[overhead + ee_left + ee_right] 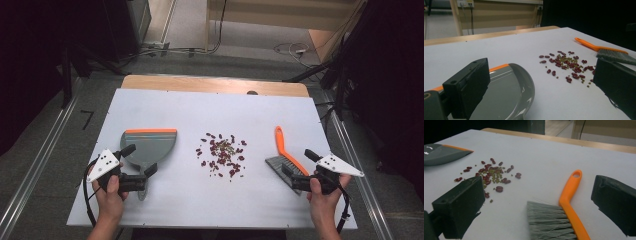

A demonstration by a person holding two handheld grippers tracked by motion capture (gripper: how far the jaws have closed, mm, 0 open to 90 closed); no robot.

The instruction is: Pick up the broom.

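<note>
Both grippers stand wide apart, holding nothing. My left gripper (141, 161) straddles the grey dustpan's (148, 146) handle; my right gripper (296, 165) straddles the brush's (287, 157) bristles, orange handle toward eleven o'clock. Between them I see scattered red beans (221, 154), with bare white tabletop (220, 205) all round, well inside every edge.

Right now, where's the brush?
High view: the brush lies on the table's right side, right of the beans, bristles just ahead of the open right gripper, orange handle pointing away.
</note>
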